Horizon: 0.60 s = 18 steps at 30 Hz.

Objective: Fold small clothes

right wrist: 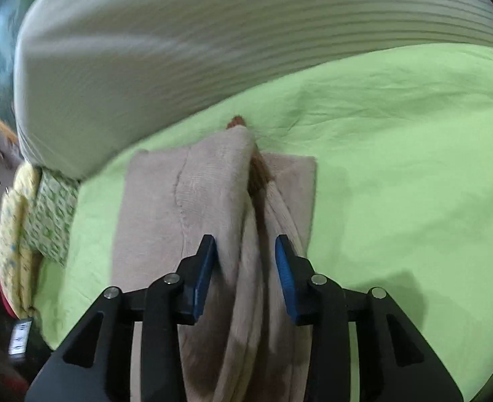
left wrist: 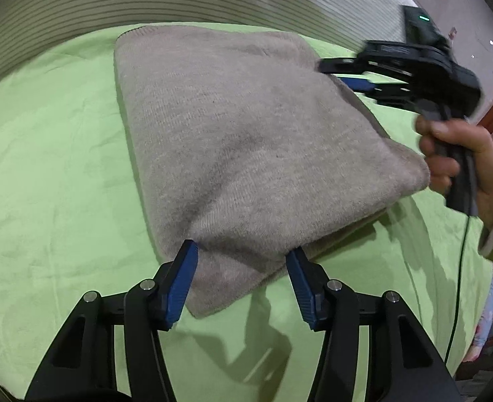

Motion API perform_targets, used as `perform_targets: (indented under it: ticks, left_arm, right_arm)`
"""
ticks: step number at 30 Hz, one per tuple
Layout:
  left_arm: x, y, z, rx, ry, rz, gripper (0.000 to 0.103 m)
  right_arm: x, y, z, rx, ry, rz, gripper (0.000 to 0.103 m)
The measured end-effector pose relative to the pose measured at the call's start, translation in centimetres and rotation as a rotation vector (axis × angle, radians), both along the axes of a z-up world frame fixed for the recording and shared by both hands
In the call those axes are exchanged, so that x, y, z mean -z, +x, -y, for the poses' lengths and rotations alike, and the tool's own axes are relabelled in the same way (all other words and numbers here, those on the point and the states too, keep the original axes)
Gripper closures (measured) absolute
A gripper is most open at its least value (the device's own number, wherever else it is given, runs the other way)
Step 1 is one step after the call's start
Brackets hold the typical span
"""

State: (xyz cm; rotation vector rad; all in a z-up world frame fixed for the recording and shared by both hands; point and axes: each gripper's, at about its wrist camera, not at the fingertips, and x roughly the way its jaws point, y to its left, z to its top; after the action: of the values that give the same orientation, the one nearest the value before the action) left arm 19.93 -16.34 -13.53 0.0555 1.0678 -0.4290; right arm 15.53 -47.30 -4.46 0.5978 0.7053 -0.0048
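Sweater (left wrist: 233, 140), beige knit, lies folded on green sheet (left wrist: 52, 167), filling the centre of left wrist view w/ one corner running down to lower centre. Left gripper (left wrist: 242, 254) sits at that near corner, blue pads spread wide on either side of the fabric, not pinching it. Right gripper (left wrist: 353, 77) shows at upper right of same view, reaching in level toward the sweater's far right edge; person's hand (left wrist: 454, 164) wraps the handle at right edge, knuckles forward, thumb on top (blurred by motion). In right wrist view the right gripper (right wrist: 245, 251) also stands wide apart, bunched sweater folds (right wrist: 213, 201) running up between the pads at lower centre. Striped grey-white cover (right wrist: 179, 50) fills the upper part; patterned yellow-green cloth (right wrist: 35, 221) at left edge.
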Motion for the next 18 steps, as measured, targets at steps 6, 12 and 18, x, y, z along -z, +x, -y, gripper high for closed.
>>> perform_targets:
  ticks: [6,12,18]
  left_arm:
    - [-0.7,-1.8,-2.8,-0.011,0.001,-0.011,0.047]
    - [0.3,-3.4,-3.5,-0.027,-0.007,-0.062,0.046]
    - [1.6,-2.9,-2.6,-0.069,0.049,-0.069,0.049]
  right_arm:
    - [-1.3,-6.5,-3.0,-0.029,0.015,0.028,0.061]
    - [-0.1,-9.1,-6.0,-0.036,0.012,-0.035,0.061]
    - [0.3,-8.1,-5.7,-0.033,0.009,-0.031,0.062]
